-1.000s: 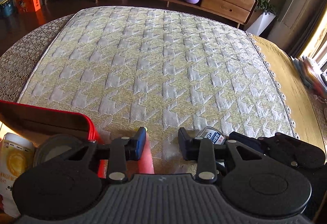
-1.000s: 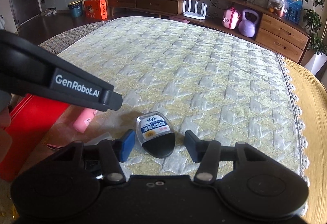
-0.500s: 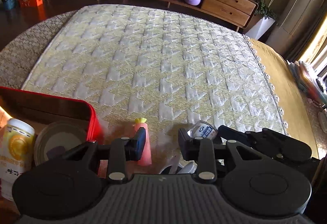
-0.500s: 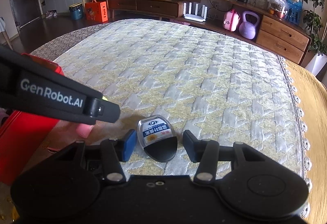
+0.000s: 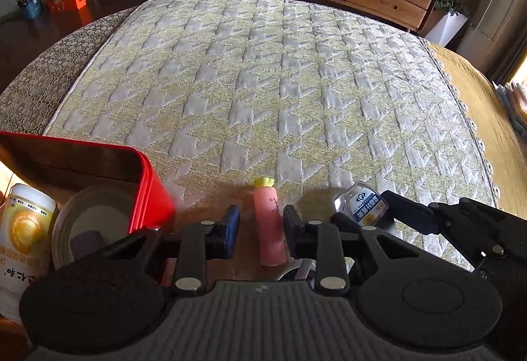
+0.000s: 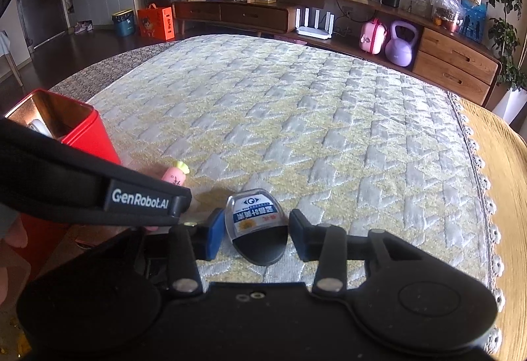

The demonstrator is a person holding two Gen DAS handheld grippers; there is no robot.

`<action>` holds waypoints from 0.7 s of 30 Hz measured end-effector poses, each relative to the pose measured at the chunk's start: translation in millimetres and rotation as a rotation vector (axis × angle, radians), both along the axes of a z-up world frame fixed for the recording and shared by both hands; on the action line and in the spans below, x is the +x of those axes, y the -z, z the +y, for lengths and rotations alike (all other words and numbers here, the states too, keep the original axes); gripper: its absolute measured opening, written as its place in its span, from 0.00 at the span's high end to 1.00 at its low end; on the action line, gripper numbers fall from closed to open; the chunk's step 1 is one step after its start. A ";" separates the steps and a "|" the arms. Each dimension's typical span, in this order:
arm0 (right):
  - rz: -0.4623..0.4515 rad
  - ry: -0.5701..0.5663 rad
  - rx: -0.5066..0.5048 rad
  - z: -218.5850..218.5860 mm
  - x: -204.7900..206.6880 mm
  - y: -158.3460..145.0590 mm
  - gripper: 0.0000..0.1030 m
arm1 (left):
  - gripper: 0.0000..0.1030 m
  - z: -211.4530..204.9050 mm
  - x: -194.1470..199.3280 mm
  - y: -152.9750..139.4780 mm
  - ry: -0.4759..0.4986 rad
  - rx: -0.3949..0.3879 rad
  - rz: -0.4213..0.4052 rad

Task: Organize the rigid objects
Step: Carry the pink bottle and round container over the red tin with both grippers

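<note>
While both grippers gape empty, the pink carrot-shaped tube (image 5: 268,229) lies between left fingers — green-tipped.

My claw (image 6: 252,234): sitting spread around the small labelled bottle (image 6: 255,224), pads apart from it.
Left of claw: other gripper (image 6: 98,193) crossing over pink carrot-shaped tube (image 6: 174,177).
Far left: red tin (image 6: 84,130) standing.

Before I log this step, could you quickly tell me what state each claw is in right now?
Left claw: open, straddling the pink carrot-shaped plastic tube, not gripping.
Right claw: open, around the clear-lidded black oval case, gaps both sides.
</note>
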State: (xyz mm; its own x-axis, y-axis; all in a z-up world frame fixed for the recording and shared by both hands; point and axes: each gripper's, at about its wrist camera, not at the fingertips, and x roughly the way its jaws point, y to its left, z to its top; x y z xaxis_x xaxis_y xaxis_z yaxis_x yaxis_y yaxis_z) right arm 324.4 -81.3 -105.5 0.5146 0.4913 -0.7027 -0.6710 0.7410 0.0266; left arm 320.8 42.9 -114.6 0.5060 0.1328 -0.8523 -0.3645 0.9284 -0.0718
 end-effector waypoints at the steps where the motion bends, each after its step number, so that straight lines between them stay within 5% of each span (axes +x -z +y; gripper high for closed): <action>1: -0.004 0.000 -0.003 0.4 -0.9 -0.4 0.62 | 0.84 0.8 0.2 0.3 -0.004 0.010 -0.001; 9: -0.002 0.043 0.020 -12.6 -8.1 -14.2 0.62 | 0.85 9.7 -5.3 -12.3 0.003 -0.007 -0.030; 21: -0.042 0.087 0.046 -37.9 -57.6 -76.4 0.62 | 0.85 16.3 -52.5 -66.0 0.067 -0.047 -0.095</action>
